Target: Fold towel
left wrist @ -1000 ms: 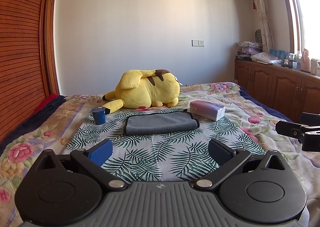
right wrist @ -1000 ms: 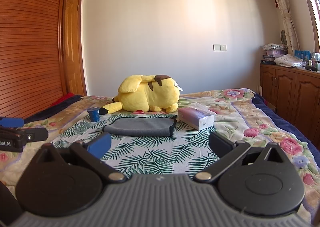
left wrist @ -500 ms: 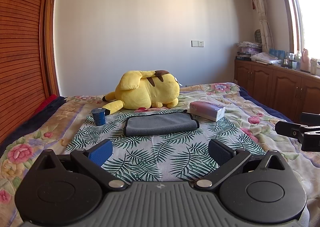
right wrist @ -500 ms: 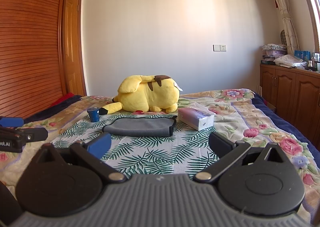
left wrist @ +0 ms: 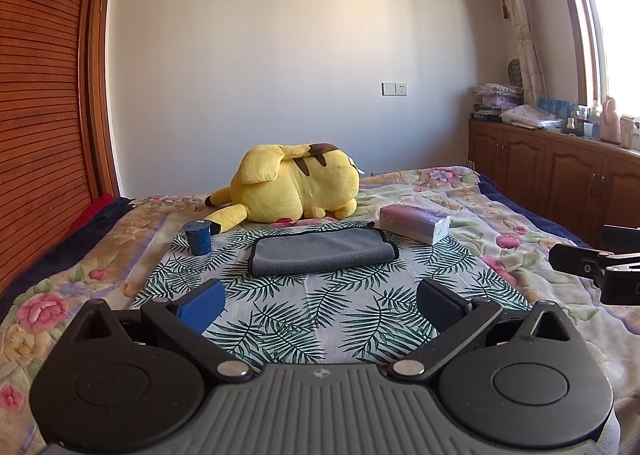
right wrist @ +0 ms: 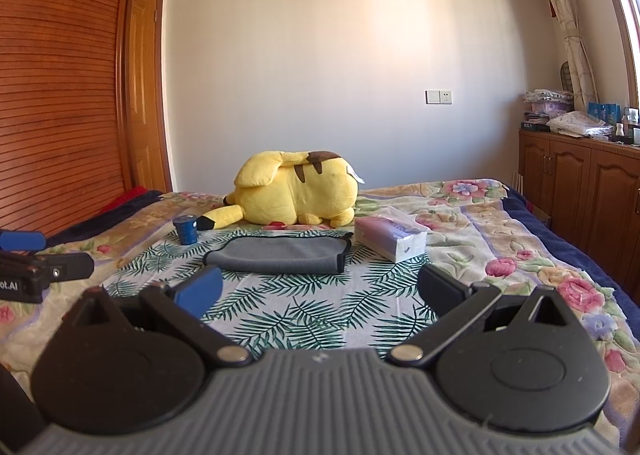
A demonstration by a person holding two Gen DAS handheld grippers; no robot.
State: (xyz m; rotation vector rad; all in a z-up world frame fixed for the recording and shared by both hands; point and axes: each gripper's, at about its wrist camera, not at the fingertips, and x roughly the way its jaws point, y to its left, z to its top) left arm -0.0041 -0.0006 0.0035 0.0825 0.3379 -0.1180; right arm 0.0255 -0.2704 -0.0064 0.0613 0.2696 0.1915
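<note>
A grey towel with a black hem [left wrist: 320, 251] lies folded on the palm-leaf cloth on the bed, also seen in the right wrist view [right wrist: 276, 254]. My left gripper [left wrist: 320, 305] is open and empty, held well short of the towel. My right gripper [right wrist: 318, 291] is open and empty, also short of the towel. The right gripper's side shows at the right edge of the left wrist view [left wrist: 592, 267]; the left gripper's side shows at the left edge of the right wrist view [right wrist: 40, 271].
A yellow plush toy [left wrist: 292, 187] lies behind the towel. A blue cup [left wrist: 198, 238] stands to the towel's left, a tissue pack [left wrist: 414, 223] to its right. Wooden cabinets [left wrist: 560, 175] line the right wall, a wooden wardrobe [left wrist: 40, 115] the left.
Both grippers have shifted very slightly; the scene sits a little lower in the left wrist view. The towel has not moved.
</note>
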